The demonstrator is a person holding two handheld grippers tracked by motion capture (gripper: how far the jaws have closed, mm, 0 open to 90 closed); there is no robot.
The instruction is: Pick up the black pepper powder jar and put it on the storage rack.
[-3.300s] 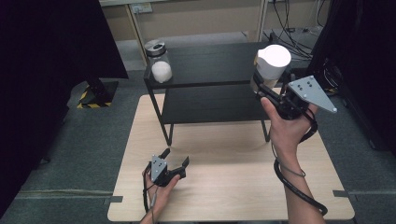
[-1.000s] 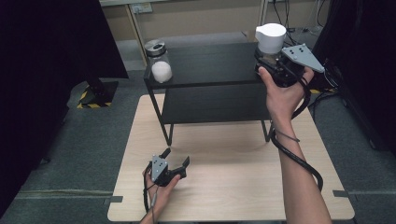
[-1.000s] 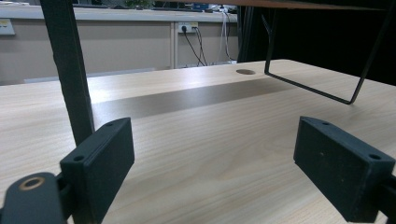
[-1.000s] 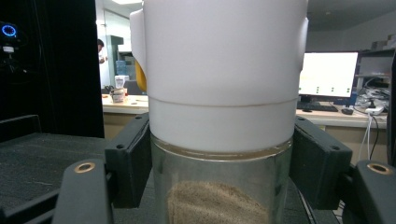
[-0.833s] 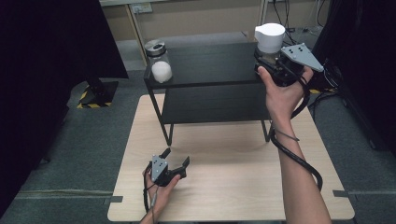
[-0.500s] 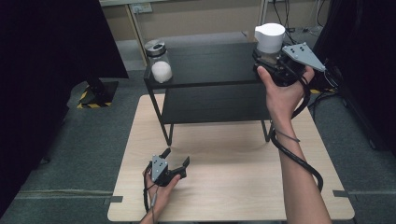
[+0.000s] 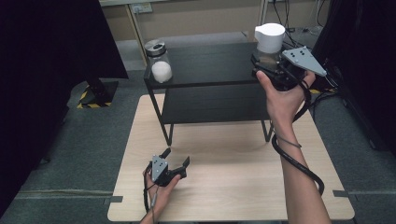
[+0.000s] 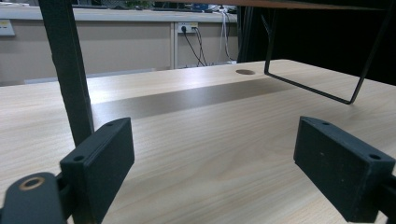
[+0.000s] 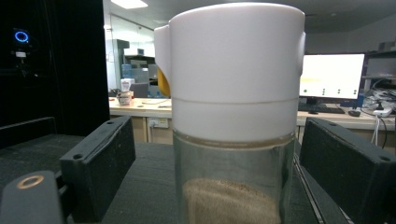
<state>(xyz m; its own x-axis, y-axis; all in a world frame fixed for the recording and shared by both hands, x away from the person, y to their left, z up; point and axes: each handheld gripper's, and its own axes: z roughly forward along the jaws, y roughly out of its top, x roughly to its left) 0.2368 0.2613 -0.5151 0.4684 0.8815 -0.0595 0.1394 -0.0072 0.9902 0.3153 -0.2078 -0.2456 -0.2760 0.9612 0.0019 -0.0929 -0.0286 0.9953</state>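
A glass jar with a tall white lid stands on the right end of the black rack's top shelf. In the right gripper view the jar holds brownish powder at its bottom. My right gripper sits around its lower part. Its jaws have just been opening, and now the pads stand off the glass on both sides. My left gripper rests low on the wooden table in front of the rack, open, with nothing between its jaws.
A second glass jar with a white ball inside stands at the top shelf's left end. The rack's thin black legs rise close ahead of the left gripper. A cable trails down the right forearm. Dark curtains hang on both sides.
The right hand carried the white-lidded jar up and back onto the top shelf's right end. Over the last second the hand stayed put; the jar stands still.
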